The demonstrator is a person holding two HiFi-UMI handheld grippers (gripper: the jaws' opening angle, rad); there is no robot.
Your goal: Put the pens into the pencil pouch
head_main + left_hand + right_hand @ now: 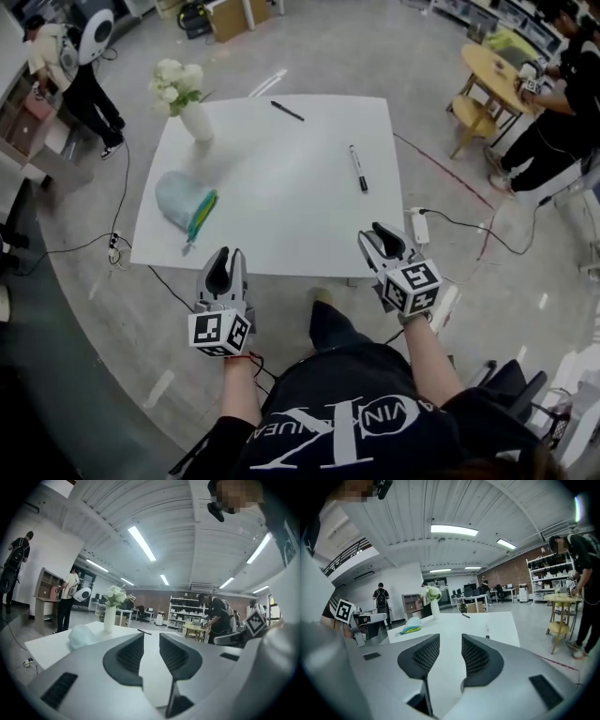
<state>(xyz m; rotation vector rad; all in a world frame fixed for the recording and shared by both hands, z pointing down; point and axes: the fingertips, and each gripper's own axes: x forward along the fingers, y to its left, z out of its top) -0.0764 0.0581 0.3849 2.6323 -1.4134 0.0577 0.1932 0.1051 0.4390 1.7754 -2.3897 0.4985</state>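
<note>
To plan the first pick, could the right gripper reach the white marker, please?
Probably yes: the right gripper is open and empty, and only bare table lies between it and the marker.

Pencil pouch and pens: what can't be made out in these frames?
- Pale blue fabric pencil pouch: open or zipped; too small and blurred in the head view, just a pale lump in the left gripper view.
- Thin black pen: cap on or off; too small in every view.
- White marker with black ends: label; too small.
</note>
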